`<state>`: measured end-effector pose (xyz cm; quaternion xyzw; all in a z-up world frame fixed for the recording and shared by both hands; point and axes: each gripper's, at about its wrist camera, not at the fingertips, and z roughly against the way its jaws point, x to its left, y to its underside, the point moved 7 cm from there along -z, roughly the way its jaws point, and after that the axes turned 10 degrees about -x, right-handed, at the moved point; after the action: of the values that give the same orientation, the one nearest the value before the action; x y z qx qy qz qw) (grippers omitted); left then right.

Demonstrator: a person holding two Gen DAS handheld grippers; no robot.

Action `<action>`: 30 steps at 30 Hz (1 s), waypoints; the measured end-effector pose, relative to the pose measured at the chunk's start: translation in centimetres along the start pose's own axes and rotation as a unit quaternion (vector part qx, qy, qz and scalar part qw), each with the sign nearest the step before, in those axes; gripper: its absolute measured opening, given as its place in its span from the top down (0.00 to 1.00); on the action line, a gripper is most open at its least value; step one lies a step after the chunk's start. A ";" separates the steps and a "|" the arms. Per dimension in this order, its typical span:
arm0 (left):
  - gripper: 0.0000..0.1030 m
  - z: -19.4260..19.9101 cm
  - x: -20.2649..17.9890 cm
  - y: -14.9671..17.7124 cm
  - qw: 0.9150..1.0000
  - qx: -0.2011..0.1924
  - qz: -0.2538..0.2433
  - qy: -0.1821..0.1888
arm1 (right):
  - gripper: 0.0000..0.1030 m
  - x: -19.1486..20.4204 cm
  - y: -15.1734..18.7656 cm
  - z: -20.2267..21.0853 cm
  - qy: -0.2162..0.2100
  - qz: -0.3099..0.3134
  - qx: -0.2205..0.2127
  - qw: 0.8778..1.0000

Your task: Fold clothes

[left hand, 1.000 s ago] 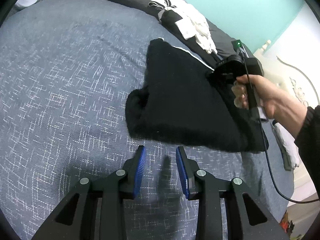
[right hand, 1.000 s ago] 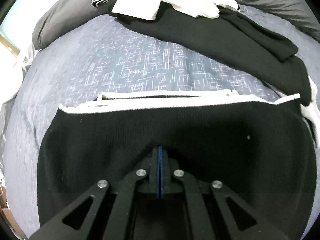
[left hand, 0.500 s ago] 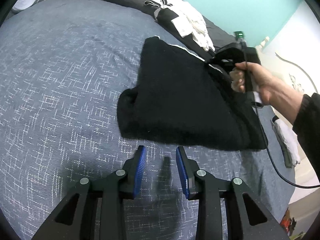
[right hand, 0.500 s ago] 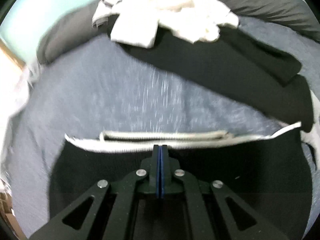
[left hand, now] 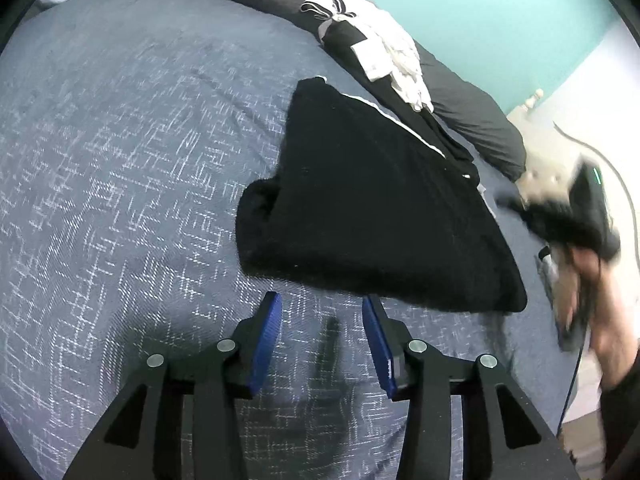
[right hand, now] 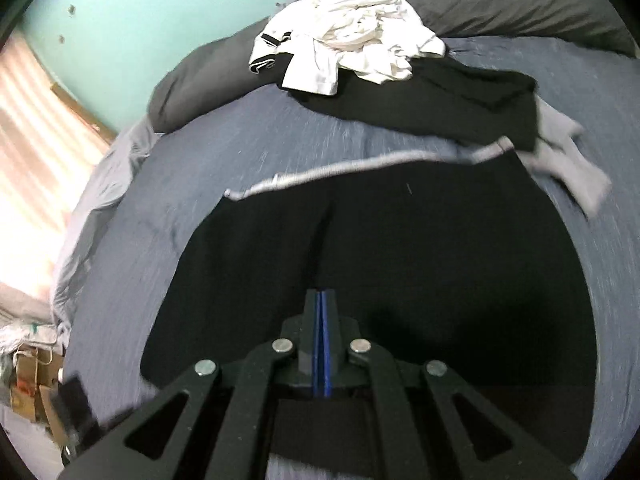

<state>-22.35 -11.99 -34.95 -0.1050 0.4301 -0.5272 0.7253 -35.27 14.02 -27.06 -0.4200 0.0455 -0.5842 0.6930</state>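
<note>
Your right gripper [right hand: 322,344] has let go of the black knitted garment with the white-trimmed edge [left hand: 368,208] and pulled back toward the side of the bed: a second ago its fingers were buried in the cloth near that trim, and now they sit pressed together with nothing visible between them, hovering above the near part of the garment. In the left wrist view the right gripper [left hand: 560,220] and your hand [left hand: 588,292] are a motion blur off to the garment's right, clear of the fabric. The garment itself lies flat on the blue-grey woven bedspread [left hand: 120,160] as a doubled-over slab, with a thick rolled fold at its left end and the white trim running along the far edge. Your left gripper [left hand: 320,320] hangs just short of the garment's near edge with its blue-padded fingers spread and empty, much as it did before. I read the release as one fold being laid down; whether this piece needs another fold or counts as done, the pictures do not settle. The heap of white and black clothes [right hand: 360,52] rests against the dark grey pillows [right hand: 520,4] at the head of the bed.
</note>
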 end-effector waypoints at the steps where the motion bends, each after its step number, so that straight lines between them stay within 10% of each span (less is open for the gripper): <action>1: 0.55 0.0 0.1 0.0 1.000 0.000 0.010 0.003 | 0.99 -0.3 1.2 0.8 -0.001 0.000 -0.001 1.000; 15: 0.41 -1.5 0.0 -0.1 0.996 -0.006 0.094 0.013 | 0.99 -2.1 11.7 6.3 -0.049 -0.025 -0.025 0.998; 30: 0.40 -2.4 1.6 -2.3 0.983 -0.061 0.169 0.022 | 0.99 -4.1 11.5 5.7 -0.071 -0.067 -0.050 0.994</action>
<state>-25.57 -13.60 -35.85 -0.0630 0.4891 -0.3720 0.7864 -24.56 20.11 -32.47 -0.4968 -0.0031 -0.5949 0.6319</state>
